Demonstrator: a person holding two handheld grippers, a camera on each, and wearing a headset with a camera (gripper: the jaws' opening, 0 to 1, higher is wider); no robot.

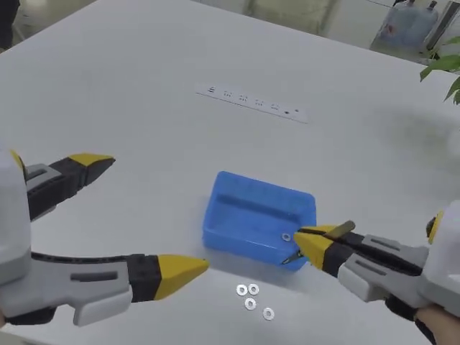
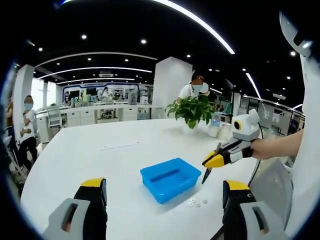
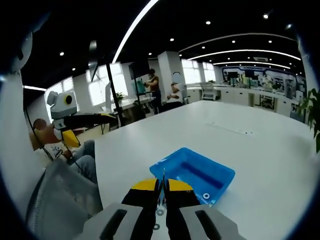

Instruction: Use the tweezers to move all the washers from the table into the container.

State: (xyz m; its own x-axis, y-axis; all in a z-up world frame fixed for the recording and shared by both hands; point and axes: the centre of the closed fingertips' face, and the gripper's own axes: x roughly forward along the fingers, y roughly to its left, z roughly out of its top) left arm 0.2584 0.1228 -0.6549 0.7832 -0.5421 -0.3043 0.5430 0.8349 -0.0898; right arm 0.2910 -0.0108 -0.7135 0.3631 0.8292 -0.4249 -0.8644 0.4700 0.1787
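Right claw (image 1: 302,241): clamped on tweezers (image 1: 291,257), at 4 o'clock of blue container (image 1: 251,208). Left claw (image 1: 159,213): jaws wide apart, at container's 8 o'clock. Four washers (image 1: 250,293): on bench (image 1: 144,108), container's 6 o'clock. One washer (image 1: 286,236): inside container.

Bright, even overhead lighting; soft shadows, fisheye-warped edges.
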